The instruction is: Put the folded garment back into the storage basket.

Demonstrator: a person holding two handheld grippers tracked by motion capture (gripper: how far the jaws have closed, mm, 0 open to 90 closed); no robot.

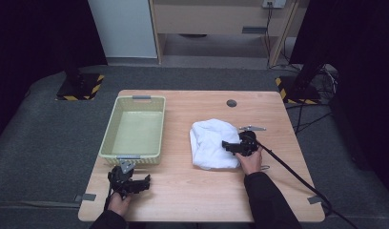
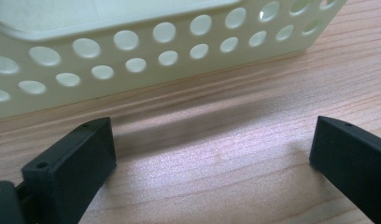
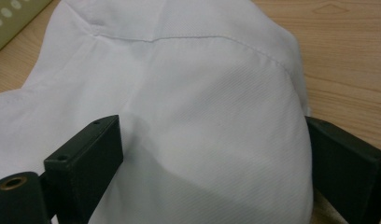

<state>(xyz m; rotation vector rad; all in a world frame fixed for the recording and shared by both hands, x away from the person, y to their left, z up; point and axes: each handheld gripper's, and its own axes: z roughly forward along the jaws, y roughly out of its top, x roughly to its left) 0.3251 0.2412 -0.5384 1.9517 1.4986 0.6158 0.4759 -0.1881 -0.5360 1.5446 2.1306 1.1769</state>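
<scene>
A white cloth lies bunched on the wooden bench, right of centre, well apart from the pale green basket that stands at about 9 o'clock from it. The right gripper sits at the cloth's 3 o'clock edge, pointing toward 9 o'clock over the fabric. In the right gripper view its jaws stand wide, with a rounded fold of the cloth bulging between them; the right-hand jaw lies against the fold's edge, the left-hand one sits on the fabric, and no pinch shows. The left gripper rests near the bench's front edge, just at 6 o'clock from the basket. In the left gripper view its jaws are wide apart over bare wood, with the basket's perforated wall just ahead.
</scene>
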